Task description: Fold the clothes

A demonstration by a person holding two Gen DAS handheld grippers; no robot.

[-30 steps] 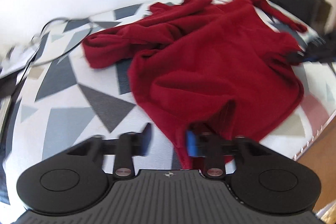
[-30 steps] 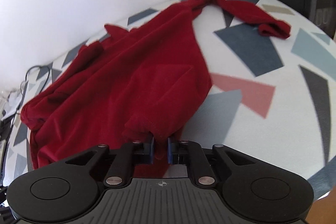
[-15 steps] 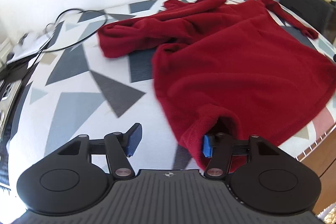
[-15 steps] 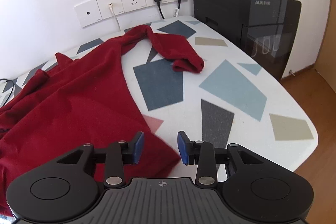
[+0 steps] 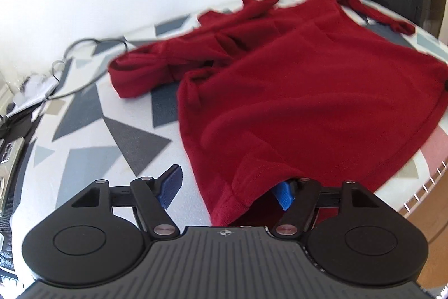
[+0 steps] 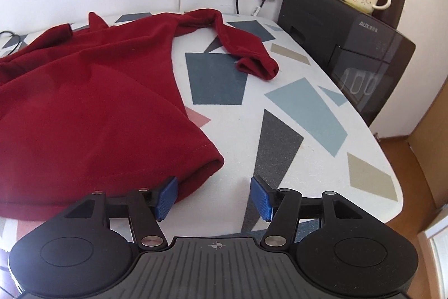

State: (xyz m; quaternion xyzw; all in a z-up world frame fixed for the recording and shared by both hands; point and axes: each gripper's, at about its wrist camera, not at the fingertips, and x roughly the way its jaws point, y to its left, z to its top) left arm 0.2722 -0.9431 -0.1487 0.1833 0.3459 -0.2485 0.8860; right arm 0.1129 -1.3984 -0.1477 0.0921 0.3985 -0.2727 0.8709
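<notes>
Main risk from here: the hem corner of the red garment (image 5: 322, 91) is draped over the right-side pad of the left claw (image 5: 228, 188), so pulling that claw away could snag the cloth and drag the corner out of line, undoing the spread. Both claws have just been opening. The left claw stands spread, with the corner hanging loose between its pads, not pinched. The right claw (image 6: 214, 198) is also spread, with only bare table (image 6: 280, 116) in its gap; its left pad sits just beside the garment's other hem corner, so a sideways sweep could nudge that edge too. Cloth looks soft and fleecy, likely to cling and bunch. The garment lies on the patterned table, body roughly flat with the hem toward the claws, but lumpy near the left corner. One sleeve (image 6: 246, 49) trails out toward the black appliance (image 6: 350, 46); the other sleeve (image 5: 156, 69) is bunched and folded on the far left side, near a cable (image 5: 84, 46). Nothing is folded yet, I judge.
</notes>
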